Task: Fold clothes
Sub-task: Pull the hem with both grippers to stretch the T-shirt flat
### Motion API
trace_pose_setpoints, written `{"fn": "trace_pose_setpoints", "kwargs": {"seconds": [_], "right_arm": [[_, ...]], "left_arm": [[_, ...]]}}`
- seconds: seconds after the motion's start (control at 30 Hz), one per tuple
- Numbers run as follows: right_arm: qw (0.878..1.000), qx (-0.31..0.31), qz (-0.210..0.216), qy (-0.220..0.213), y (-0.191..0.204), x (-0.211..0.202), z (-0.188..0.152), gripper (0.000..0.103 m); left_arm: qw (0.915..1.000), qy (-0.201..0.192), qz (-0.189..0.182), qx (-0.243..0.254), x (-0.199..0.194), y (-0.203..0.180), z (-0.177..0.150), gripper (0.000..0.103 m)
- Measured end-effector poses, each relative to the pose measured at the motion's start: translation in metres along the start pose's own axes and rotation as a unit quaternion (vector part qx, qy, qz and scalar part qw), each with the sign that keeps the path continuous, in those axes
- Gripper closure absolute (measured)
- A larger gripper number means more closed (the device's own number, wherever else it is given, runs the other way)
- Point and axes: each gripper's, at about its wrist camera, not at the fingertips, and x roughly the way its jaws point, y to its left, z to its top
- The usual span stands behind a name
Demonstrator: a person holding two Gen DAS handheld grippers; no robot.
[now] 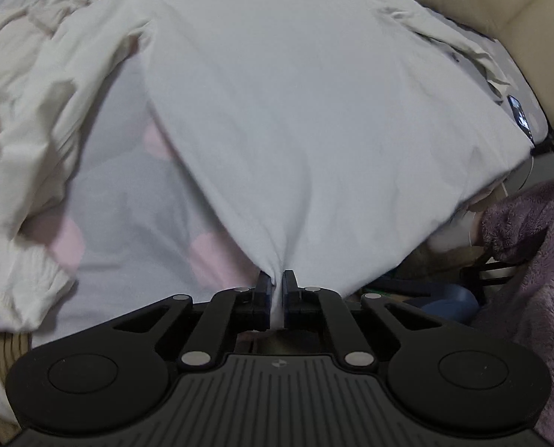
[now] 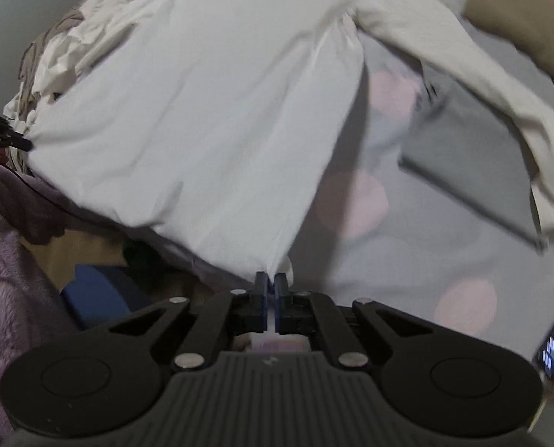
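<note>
A white long-sleeved shirt (image 1: 295, 119) lies spread on a grey bed sheet with pink dots (image 1: 135, 223). My left gripper (image 1: 276, 279) is shut on the shirt's near hem corner, and the cloth rises taut from the bed to the pads. In the right wrist view the same shirt (image 2: 210, 119) stretches up to my right gripper (image 2: 271, 279), shut on the other hem corner. One sleeve (image 2: 463, 85) trails to the right. The other gripper (image 2: 1, 134) shows at the left edge, holding its corner.
Crumpled white garments (image 1: 27, 104) are heaped at the left. A purple fleece blanket (image 1: 530, 260) hangs off the bed's near edge. A grey flat object (image 2: 471, 171) lies on the sheet under the sleeve. A cream headboard (image 1: 519, 18) stands at the far right.
</note>
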Motion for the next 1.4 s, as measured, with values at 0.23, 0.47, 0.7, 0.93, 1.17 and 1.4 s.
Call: {"fn": "trace_pose_setpoints", "kwargs": {"seconds": [0.23,0.47,0.7,0.93,1.17,1.4], "right_arm": [[0.995,0.015,-0.051,0.09,-0.009,0.044,-0.013,0.103],[0.995,-0.012,-0.047,0.09,-0.01,0.073,-0.004,0.096],[0.996,0.017,-0.011,0.092,-0.023,0.097,-0.002,0.07],[0.995,0.057,0.025,0.083,-0.022,0.122,0.003,0.069],[0.994,0.083,0.019,0.062,-0.018,0.094,0.003,0.1],[0.998,0.037,0.013,0.044,-0.002,0.014,0.0,0.101]], "left_arm": [[0.9977,0.06,0.02,-0.026,0.044,0.031,-0.02,0.1],[0.9918,0.118,0.049,-0.008,0.087,0.03,-0.023,0.1],[0.9917,0.114,0.056,-0.02,0.09,0.032,-0.021,0.081],[0.993,0.1,0.063,-0.01,0.102,0.031,-0.017,0.081],[0.996,0.075,0.042,-0.026,0.087,0.028,-0.019,0.1],[0.9971,0.04,-0.021,-0.061,0.036,0.033,-0.019,0.101]]}}
